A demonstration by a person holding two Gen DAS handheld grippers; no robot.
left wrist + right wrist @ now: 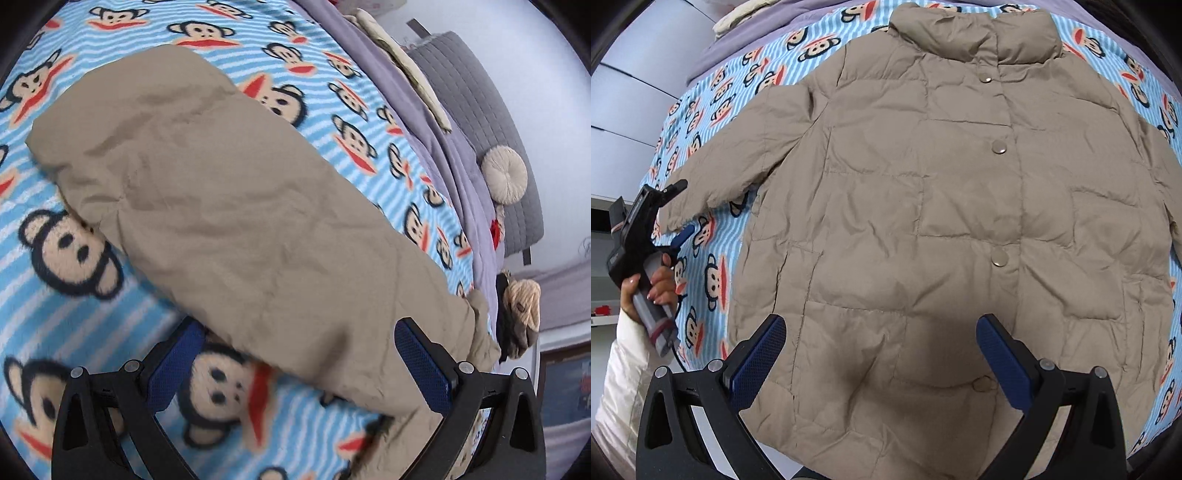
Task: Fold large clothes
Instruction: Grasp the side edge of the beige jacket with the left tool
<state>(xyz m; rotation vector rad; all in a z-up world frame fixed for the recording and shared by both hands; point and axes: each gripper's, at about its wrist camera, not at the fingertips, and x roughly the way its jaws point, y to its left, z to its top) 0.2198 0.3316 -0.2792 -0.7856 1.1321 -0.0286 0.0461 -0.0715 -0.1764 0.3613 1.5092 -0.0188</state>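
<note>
A large beige padded jacket [942, 206] lies flat, front up and snapped shut, on a blue striped monkey-print blanket [709, 243]. My right gripper [882, 343] is open and empty, hovering above the jacket's lower hem. The left wrist view shows one sleeve [229, 206] stretched across the blanket [66, 332]. My left gripper [299, 354] is open, its fingers astride the sleeve's cuff end without closing on it. The left gripper also shows in the right wrist view [681, 208], held in a hand at the tip of the jacket's left sleeve.
A purple bedspread [458, 155] lies past the blanket's far edge, with a grey quilted headboard [480, 96], a round cream cushion [504, 179] and a plush toy [521, 306]. A white wall [631, 99] stands left of the bed.
</note>
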